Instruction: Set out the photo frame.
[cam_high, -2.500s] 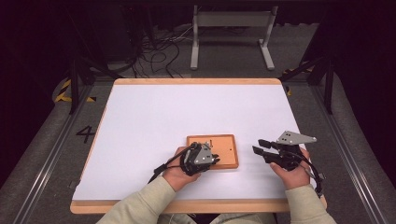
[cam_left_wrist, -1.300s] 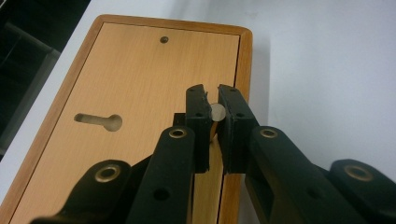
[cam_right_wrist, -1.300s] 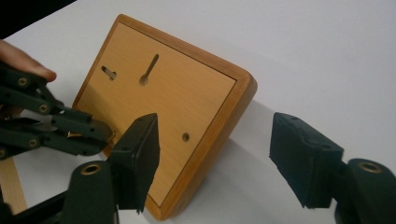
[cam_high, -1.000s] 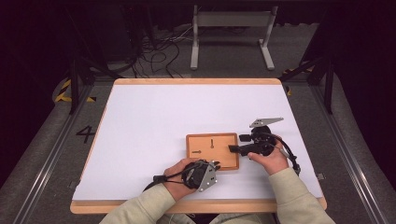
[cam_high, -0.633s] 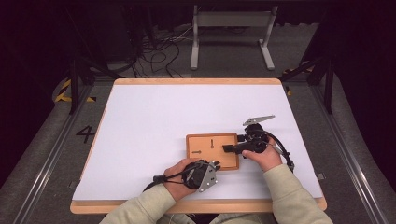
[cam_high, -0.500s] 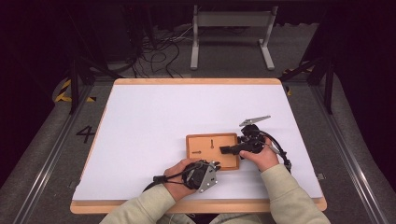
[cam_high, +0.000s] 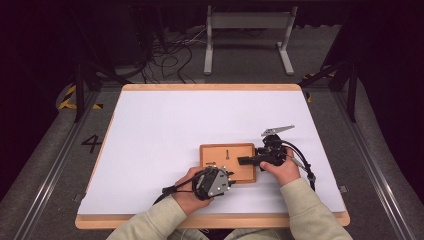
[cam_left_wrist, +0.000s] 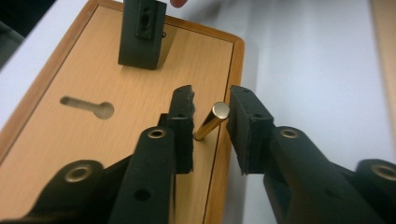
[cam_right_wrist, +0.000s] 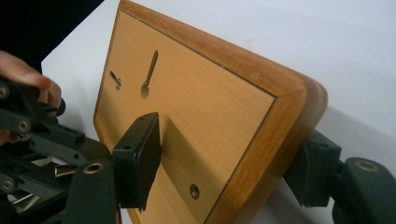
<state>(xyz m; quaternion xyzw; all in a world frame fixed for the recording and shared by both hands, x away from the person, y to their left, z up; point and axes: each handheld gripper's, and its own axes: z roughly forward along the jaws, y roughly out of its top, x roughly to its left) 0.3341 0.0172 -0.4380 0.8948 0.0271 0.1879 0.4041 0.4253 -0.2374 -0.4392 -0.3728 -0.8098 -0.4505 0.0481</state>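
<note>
White matte table (cam_high: 165, 130) w/ pale wood rim; on its near-centre lies a flat rounded-corner wood board (cam_high: 235, 152), smooth grain, w/ a keyhole-shaped slot (cam_left_wrist: 88, 107) and a small round hole (cam_right_wrist: 194, 190). Right gripper (cam_high: 248, 160) grips the board's right edge, one black jaw on the top face, the other beneath. Left gripper (cam_left_wrist: 210, 126), jaws apart, straddles a shiny brass pin (cam_left_wrist: 212, 120) leaning at the board's near edge, left jaw touching or nearly so; no readable writing.

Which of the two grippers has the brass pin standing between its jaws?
The left gripper: the brass pin stands in its open gap. The right gripper instead straddles the wooden board's corner edge.
</note>
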